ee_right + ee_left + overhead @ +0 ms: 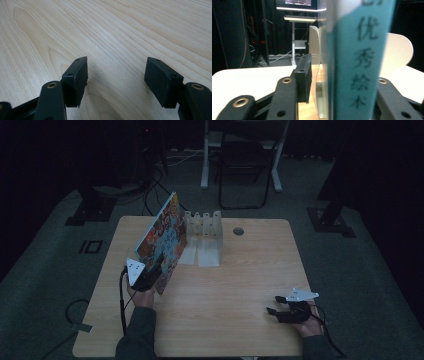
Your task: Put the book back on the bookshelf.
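Observation:
A colourful picture book (162, 237) stands tilted on its lower edge at the left of the wooden table (230, 285), its top leaning away towards the back. My left gripper (152, 276) is at the book's near lower corner. In the left gripper view the teal spine (359, 62) stands between the jaws, and the left pad (304, 77) is a small gap away from it. The other pad is hidden behind the spine. At the table's near right my right gripper (274, 306) rests open, and its jaws (116, 80) have bare wood between them.
A white slotted book rack (205, 227) stands just behind the book, and its curved dividers (398, 50) rise beyond the spine. A round cable hole (238, 231) is at the back of the table. A folding chair (245, 165) and desk legs stand on the floor beyond.

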